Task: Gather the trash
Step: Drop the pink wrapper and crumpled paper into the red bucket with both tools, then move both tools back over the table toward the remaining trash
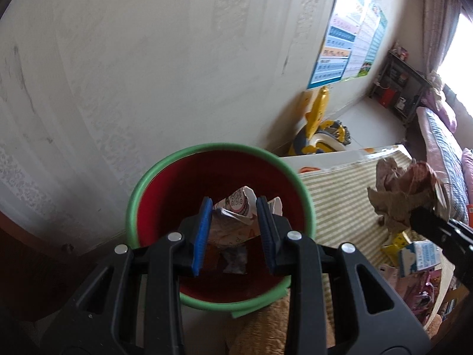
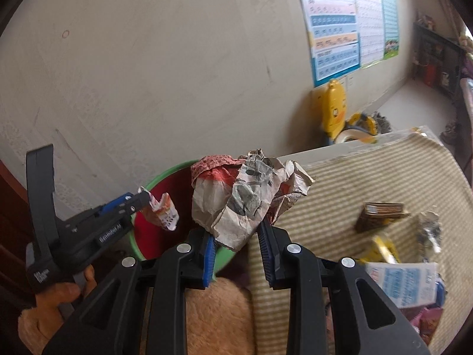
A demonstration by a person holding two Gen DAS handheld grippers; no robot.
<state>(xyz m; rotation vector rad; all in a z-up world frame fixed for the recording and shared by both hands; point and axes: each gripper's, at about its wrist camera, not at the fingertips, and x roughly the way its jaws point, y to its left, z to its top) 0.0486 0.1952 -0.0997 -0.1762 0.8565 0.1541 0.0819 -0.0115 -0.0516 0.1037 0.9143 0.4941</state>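
Observation:
A red bin with a green rim (image 1: pixel 307 195) stands by the wall, left of the striped bed. My left gripper (image 1: pixel 235 230) is over the bin's mouth, shut on a crumpled white printed wrapper (image 1: pixel 236 210); it also shows in the right wrist view (image 2: pixel 161 214). A small grey scrap (image 1: pixel 235 261) lies in the bin. My right gripper (image 2: pixel 236 245) is shut on a large crumpled brown paper bag (image 2: pixel 248 195), held beside the bin's rim (image 2: pixel 156 182). The bag also shows in the left wrist view (image 1: pixel 405 189).
More trash lies on the striped mattress (image 2: pixel 340 207): a brown packet (image 2: pixel 380 211), a yellow wrapper (image 2: pixel 382 248), a blue-and-white carton (image 2: pixel 405 281), a crumpled foil piece (image 2: pixel 430 227). A yellow toy ride-on (image 1: pixel 319 124) stands by the wall. A fuzzy orange sleeve (image 2: pixel 218 310) lies below.

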